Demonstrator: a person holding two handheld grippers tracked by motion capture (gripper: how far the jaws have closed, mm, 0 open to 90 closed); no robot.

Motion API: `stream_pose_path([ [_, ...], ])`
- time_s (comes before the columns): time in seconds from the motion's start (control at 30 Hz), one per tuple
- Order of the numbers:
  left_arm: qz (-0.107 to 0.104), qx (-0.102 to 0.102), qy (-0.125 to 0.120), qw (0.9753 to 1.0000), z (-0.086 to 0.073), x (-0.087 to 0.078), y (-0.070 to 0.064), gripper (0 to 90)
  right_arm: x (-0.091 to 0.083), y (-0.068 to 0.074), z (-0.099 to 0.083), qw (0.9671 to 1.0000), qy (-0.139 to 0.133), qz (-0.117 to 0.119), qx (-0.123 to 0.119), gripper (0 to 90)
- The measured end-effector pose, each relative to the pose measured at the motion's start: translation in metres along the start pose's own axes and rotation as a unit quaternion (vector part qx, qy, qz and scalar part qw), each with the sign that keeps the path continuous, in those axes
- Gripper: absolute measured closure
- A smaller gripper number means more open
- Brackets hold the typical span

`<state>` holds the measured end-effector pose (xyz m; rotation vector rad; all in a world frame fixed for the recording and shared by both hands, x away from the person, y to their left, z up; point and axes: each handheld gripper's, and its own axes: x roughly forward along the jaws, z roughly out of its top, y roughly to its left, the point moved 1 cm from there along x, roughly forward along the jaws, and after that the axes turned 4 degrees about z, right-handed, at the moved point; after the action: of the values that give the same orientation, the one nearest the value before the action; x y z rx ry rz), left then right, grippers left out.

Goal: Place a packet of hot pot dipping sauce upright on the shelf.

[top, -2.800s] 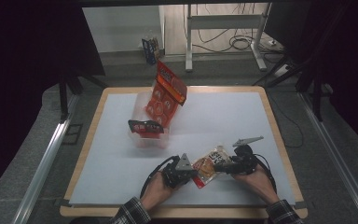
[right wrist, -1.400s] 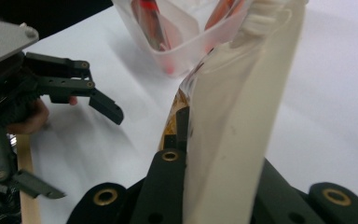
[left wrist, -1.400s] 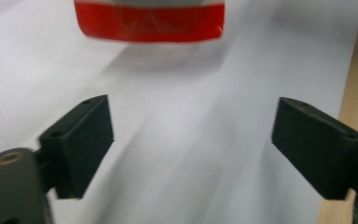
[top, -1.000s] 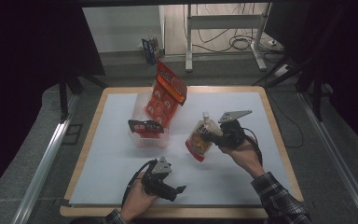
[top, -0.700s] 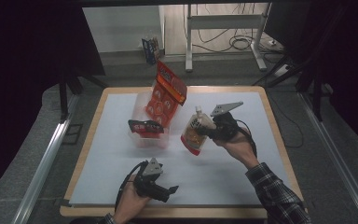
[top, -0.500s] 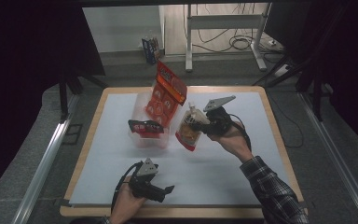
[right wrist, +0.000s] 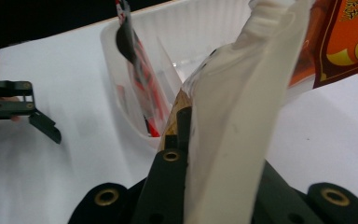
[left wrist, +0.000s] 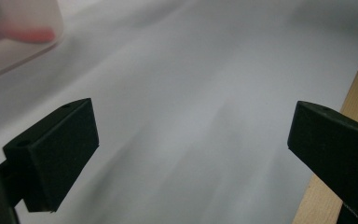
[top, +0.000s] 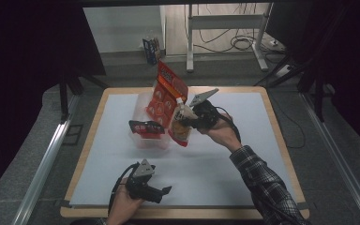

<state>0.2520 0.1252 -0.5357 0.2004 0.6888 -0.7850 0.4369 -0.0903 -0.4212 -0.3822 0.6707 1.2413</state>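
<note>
My right gripper [top: 193,121] is shut on a white-topped orange pouch [top: 180,127] and holds it in the air just right of a clear plastic bin [top: 143,140]. A tall orange-red snack bag [top: 167,93] stands in that bin, with a dark red packet [top: 146,127] at its front. In the right gripper view the pouch [right wrist: 235,135] rises between the jaws of my right gripper [right wrist: 189,126], with the bin [right wrist: 168,32] close behind. My left gripper [top: 158,192] hovers near the front edge. It is open, and my left gripper [left wrist: 191,135] has only white table between its jaws.
The white mat [top: 243,159] lies on a wooden-rimmed table [top: 281,140]. The wooden edge [left wrist: 354,107] runs close by in the left gripper view. Dark floor, a metal stand and cables lie beyond the far edge.
The right gripper carried the pouch from the front of the table up and left to the bin. The left gripper let go of it and drew back to the front-left.
</note>
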Motion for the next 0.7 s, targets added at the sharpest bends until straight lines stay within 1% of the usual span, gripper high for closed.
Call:
stream_pose_path([
  [0.13,0.000,0.002,0.002,1.0000,0.000,0.001,0.000,1.7,0.004,-0.003,0.002,1.0000,0.004,0.004,-0.002,86.9],
  [0.2,0.000,0.002,0.002,1.0000,0.000,0.001,0.000,1.7,0.007,-0.005,0.005,0.9999,0.006,0.008,-0.007,87.0],
  [0.3,0.000,0.002,0.003,1.0000,-0.001,0.001,0.000,1.7,0.009,-0.005,0.008,0.9999,0.009,0.005,-0.011,87.0],
  [0.47,0.000,0.001,0.003,1.0000,-0.001,0.002,0.000,1.7,0.016,-0.006,0.018,0.9996,0.016,-0.001,-0.023,87.2],
  [0.7,-0.001,0.003,0.006,1.0000,-0.001,0.002,0.000,1.7,0.025,-0.005,0.029,0.9992,0.021,-0.004,-0.033,87.3],
])
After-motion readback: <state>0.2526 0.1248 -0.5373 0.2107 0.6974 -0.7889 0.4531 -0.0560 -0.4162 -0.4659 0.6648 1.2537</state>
